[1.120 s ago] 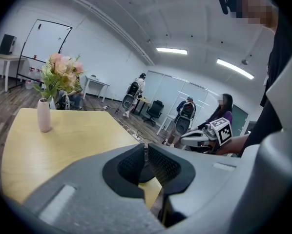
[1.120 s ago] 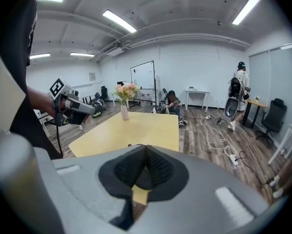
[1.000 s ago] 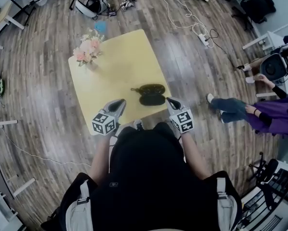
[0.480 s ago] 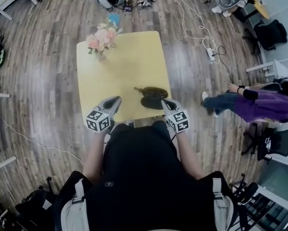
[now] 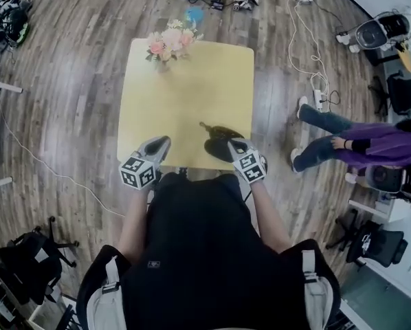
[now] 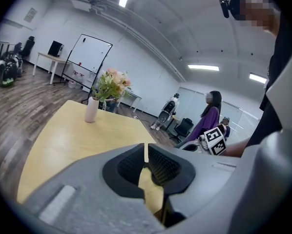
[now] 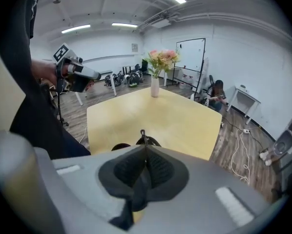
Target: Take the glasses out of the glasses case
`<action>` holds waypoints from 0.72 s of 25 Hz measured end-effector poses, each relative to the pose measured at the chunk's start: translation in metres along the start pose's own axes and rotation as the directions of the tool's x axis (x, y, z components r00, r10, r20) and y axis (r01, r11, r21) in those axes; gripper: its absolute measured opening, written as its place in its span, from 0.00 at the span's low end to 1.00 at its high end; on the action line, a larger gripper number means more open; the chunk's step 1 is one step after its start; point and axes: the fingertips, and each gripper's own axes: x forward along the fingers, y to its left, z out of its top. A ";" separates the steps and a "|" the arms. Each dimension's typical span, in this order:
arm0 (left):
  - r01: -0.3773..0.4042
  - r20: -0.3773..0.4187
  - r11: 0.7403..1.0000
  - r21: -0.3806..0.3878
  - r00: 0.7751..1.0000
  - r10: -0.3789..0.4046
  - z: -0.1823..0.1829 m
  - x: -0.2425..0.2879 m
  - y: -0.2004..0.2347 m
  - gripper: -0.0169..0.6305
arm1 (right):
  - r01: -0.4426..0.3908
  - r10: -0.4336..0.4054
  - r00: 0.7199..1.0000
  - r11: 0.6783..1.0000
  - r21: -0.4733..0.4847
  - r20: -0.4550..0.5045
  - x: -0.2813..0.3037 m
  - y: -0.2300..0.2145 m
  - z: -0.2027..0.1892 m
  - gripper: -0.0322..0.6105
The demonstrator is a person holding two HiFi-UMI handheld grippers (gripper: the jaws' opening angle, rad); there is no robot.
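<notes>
left gripper (image 6: 146,146) fingers nearly closed, nothing held | right gripper (image 7: 145,146) fingers pressed together, nothing held | dark oval glasses case (image 5: 218,137) lying open just ahead of right gripper, at near right edge of square yellow table (image 5: 178,95)

- The glasses case (image 5: 218,146) is only a small dark shape in the head view. Its near right end lies hidden under the right gripper (image 5: 240,144), and it is too small to tell whether glasses lie in it.
- In the right gripper view, that gripper's grey body covers nearly all of the case. Only dark humps and a thin loop (image 7: 142,132) show above it.
- Parts of the table (image 5: 185,95) along its near edge are hidden under the left gripper (image 5: 159,144) and the right gripper.
- A seated person in purple (image 5: 384,146) is cut off by the head view's right edge.
</notes>
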 end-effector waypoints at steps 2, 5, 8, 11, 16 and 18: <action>-0.024 0.004 1.000 -0.012 1.000 0.024 -0.002 -0.003 0.000 0.08 | -0.025 0.024 0.999 0.999 -0.028 -0.030 0.010 -0.002 -0.003 0.09; -0.058 0.003 0.998 -0.025 0.998 0.058 -0.007 -0.006 -0.001 0.08 | -0.051 0.043 0.995 0.995 -0.085 -0.084 0.019 -0.004 -0.009 0.14; -0.089 0.002 0.995 -0.036 0.996 0.089 -0.010 -0.005 -0.003 0.08 | -0.081 0.060 0.989 0.985 -0.152 -0.136 0.027 -0.008 -0.017 0.14; -0.114 0.001 0.992 -0.046 0.993 0.115 -0.013 -0.006 -0.005 0.08 | -0.107 0.063 0.980 0.967 -0.233 -0.187 0.038 -0.010 -0.026 0.14; -0.159 0.003 0.984 -0.076 0.987 0.160 -0.020 -0.012 -0.001 0.08 | -0.147 0.085 0.969 0.952 -0.270 -0.231 0.057 -0.009 -0.030 0.14; -0.165 0.004 0.983 -0.083 0.986 0.166 -0.021 -0.012 -0.001 0.08 | -0.153 0.086 0.966 0.951 -0.270 -0.244 0.062 -0.010 -0.030 0.14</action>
